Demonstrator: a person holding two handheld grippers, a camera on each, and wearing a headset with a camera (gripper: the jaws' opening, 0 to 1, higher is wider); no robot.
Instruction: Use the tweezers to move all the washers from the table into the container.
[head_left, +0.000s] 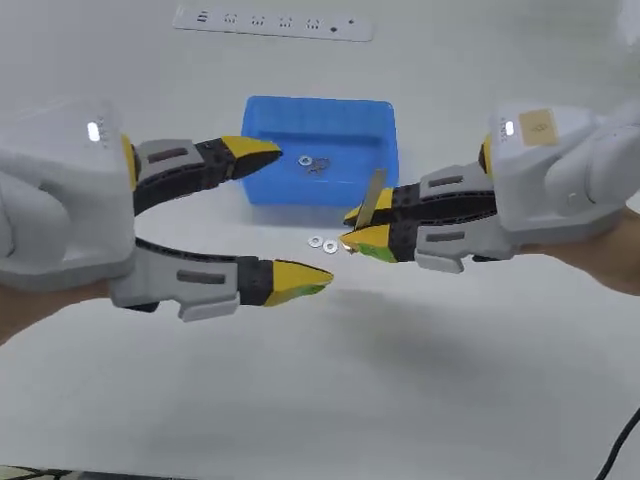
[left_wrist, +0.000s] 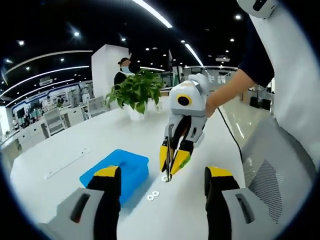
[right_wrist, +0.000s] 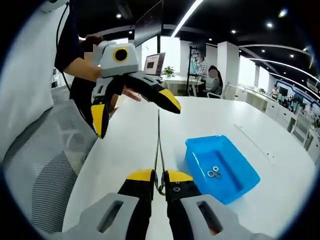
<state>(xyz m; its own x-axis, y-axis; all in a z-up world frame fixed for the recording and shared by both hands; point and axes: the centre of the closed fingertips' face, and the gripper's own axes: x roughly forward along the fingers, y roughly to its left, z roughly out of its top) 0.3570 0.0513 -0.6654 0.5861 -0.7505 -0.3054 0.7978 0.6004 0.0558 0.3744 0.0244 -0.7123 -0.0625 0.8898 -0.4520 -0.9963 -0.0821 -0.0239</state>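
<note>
— Washers (head_left: 316, 241), two I can count, on the table (head_left: 420, 380) just in front of the blue container (head_left: 290, 192); a few more lie inside it.
— Who has the tweezers?
— The right tongs (head_left: 352, 231), pinched tight on the tweezers (head_left: 374, 195), tips pointing down at those loose washers. The left tongs (head_left: 302, 218) gape wide, holding nothing, beside them.
— Tricky to lift?
— I'd guess so: thin, flat, hard metal rings, light as anything and slick, lying flush on the table. I'd put one tip through the hole and pinch across the band, or nip the outer edge. Squeeze too hard and one may flick away.
— Anything written anywhere?
— Nothing I can read. The power strip (head_left: 272, 22) at the far edge has marks too small, and the tan sticker (head_left: 540, 127) on the right tongs' housing is blurred.
</note>
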